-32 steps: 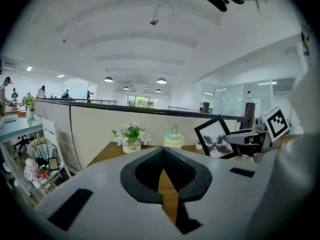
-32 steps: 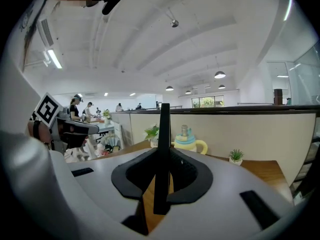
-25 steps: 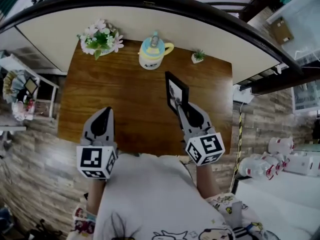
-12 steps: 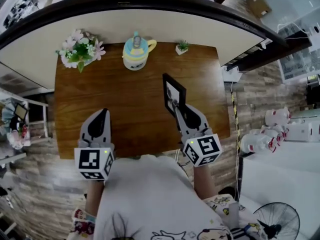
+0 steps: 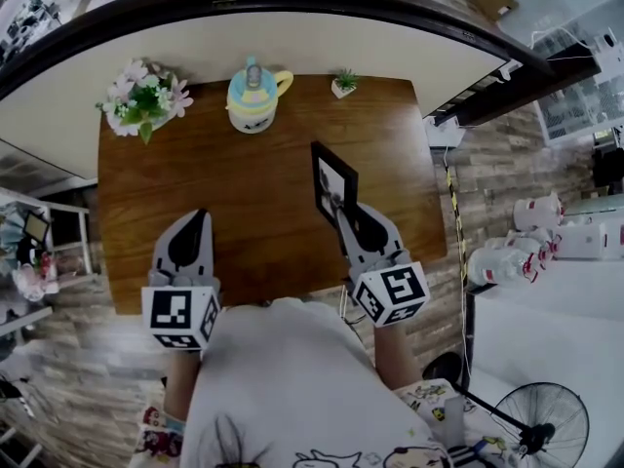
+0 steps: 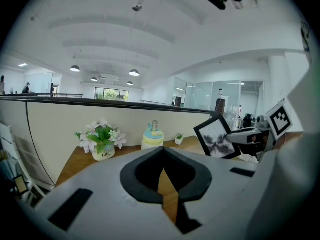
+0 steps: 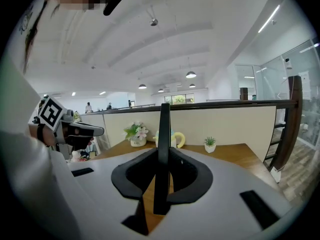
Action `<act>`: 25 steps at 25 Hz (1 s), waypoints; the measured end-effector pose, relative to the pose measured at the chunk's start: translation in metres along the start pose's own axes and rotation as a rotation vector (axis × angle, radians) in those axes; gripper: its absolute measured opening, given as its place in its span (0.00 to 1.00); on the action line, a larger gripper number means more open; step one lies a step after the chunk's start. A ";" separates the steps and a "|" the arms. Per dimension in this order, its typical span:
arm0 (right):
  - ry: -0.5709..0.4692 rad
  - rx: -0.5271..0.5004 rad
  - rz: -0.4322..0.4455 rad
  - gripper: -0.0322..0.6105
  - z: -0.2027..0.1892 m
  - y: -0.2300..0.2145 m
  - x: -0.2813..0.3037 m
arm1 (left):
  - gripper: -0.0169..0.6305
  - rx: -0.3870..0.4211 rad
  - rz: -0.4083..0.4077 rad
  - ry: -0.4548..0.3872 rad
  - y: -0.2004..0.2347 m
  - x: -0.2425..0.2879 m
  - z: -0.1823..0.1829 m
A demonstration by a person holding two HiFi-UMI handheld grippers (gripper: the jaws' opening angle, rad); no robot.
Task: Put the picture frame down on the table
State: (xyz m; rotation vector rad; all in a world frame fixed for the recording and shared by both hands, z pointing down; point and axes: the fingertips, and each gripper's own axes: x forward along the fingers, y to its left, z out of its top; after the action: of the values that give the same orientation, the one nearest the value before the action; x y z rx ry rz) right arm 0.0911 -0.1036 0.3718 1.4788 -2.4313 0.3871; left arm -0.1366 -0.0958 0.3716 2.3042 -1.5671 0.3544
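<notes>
A black picture frame [image 5: 332, 182] with a grey print stands upright over the right half of the wooden table [image 5: 244, 193]. My right gripper [image 5: 342, 215] is shut on its near lower edge. In the right gripper view the frame [image 7: 163, 134] shows edge-on, pinched between the two pads. My left gripper [image 5: 201, 216] hovers at the table's front left, shut, with nothing in it. The left gripper view has its jaws [image 6: 162, 150] meeting at the tips, and the frame [image 6: 217, 137] tilted at the right. Whether the frame's bottom touches the table I cannot tell.
Along the table's far edge stand a pot of white and pink flowers [image 5: 142, 99], a yellow and blue lidded jug [image 5: 253, 96] and a tiny potted plant [image 5: 343, 82]. A curved low wall [image 5: 292, 37] with a dark rail backs the table. White bottles [image 5: 522, 252] and a fan [image 5: 541, 427] sit on the floor at right.
The head view has swung, so the table sits further left and higher in the picture. The right gripper keeps its hold on the frame. The left gripper has drifted a little.
</notes>
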 end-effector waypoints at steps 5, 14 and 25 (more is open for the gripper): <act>-0.003 -0.001 0.000 0.15 0.000 -0.002 -0.007 | 0.03 0.003 0.002 0.003 -0.003 -0.001 -0.003; 0.018 0.007 0.021 0.15 -0.007 0.001 -0.010 | 0.03 -0.003 -0.006 0.013 -0.007 -0.001 -0.010; 0.078 0.097 0.094 0.15 -0.031 0.016 0.007 | 0.03 -0.027 -0.014 0.060 -0.006 0.008 -0.028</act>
State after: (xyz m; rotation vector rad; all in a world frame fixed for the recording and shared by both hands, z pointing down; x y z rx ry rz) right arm 0.0763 -0.0916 0.4016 1.3627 -2.4579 0.5789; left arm -0.1284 -0.0887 0.3995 2.2616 -1.5171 0.3924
